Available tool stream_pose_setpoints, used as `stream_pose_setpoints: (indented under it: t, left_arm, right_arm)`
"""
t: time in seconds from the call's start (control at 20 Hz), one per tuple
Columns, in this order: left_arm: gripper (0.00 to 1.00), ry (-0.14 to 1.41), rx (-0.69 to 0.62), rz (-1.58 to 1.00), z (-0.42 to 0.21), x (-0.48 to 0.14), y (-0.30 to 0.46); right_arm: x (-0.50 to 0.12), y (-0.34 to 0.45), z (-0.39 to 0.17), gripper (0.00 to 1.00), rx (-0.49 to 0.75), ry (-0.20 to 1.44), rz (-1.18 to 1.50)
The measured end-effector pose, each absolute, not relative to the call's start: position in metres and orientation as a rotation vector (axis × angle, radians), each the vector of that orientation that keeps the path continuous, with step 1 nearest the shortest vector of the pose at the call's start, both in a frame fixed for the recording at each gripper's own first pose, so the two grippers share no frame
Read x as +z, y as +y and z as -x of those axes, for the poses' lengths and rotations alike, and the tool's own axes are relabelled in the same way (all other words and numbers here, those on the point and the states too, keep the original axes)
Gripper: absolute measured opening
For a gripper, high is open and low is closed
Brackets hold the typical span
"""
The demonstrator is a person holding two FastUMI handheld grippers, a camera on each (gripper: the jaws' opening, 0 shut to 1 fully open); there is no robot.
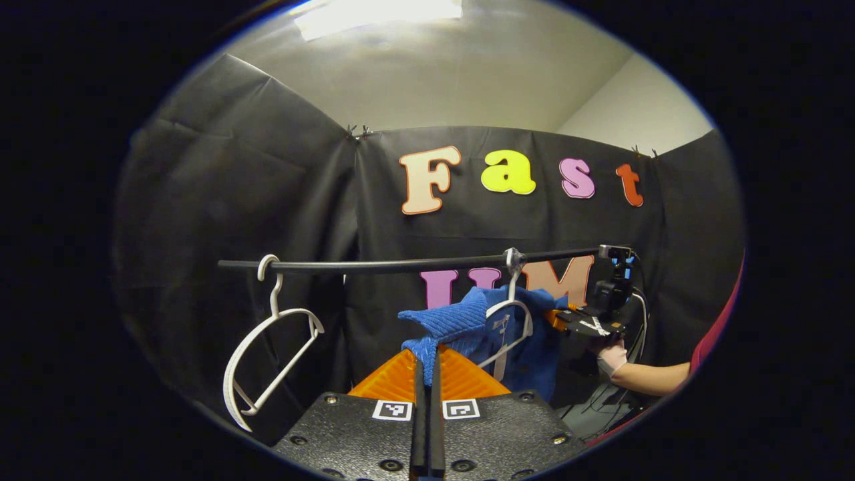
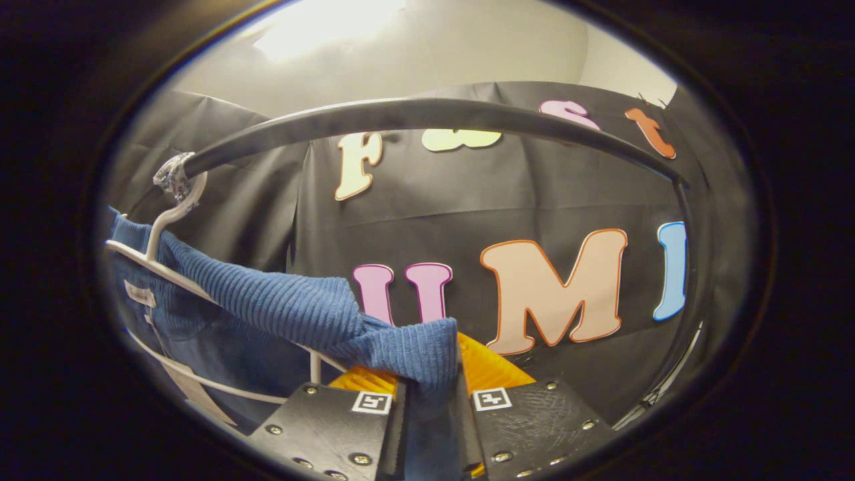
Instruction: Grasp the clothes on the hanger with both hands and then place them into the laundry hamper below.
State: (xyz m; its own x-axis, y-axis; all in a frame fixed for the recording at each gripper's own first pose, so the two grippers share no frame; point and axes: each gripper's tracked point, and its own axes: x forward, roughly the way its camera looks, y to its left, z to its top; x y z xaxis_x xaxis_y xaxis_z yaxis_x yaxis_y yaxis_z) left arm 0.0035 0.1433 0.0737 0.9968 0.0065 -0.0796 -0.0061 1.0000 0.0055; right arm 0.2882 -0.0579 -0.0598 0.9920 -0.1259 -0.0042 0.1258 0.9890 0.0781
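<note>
Black cloth walls a booth where one blue knit garment (image 1: 467,327) hangs on a white hanger (image 1: 511,314) from a single black rail (image 1: 401,265). Soft, light and ribbed, it will likely stretch and sag rather than slip, so the shoulders are the sensible places to take hold. Left tool (image 1: 427,394) is nearly closed, its fingers pinching one shoulder fold. Right tool (image 2: 427,407) is clamped on the other shoulder (image 2: 407,354), knit bunched between its fingers. Two hangers share the rail; the second hanger (image 1: 267,354), bare, hangs well apart. A hand (image 1: 611,357) holds the far tool.
</note>
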Motion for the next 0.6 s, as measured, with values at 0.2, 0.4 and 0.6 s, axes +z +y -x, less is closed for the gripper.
stream_pose_setpoints:
  t: [0.2,0.4,0.6]
  left_arm:
    - [0.02,0.133,0.015,-0.066,-0.001,0.07,0.158]
    - [0.02,0.177,0.042,-0.071,-0.001,0.057,0.179]
    - [0.02,0.175,0.073,-0.051,-0.011,0.048,0.196]
  right_arm:
    - [-0.058,-0.047,-0.291,0.3,-0.092,-0.015,-0.072]
    - [-0.06,-0.039,-0.293,0.3,-0.068,-0.022,-0.069]
    - [-0.058,-0.038,-0.297,0.3,-0.062,-0.031,-0.065]
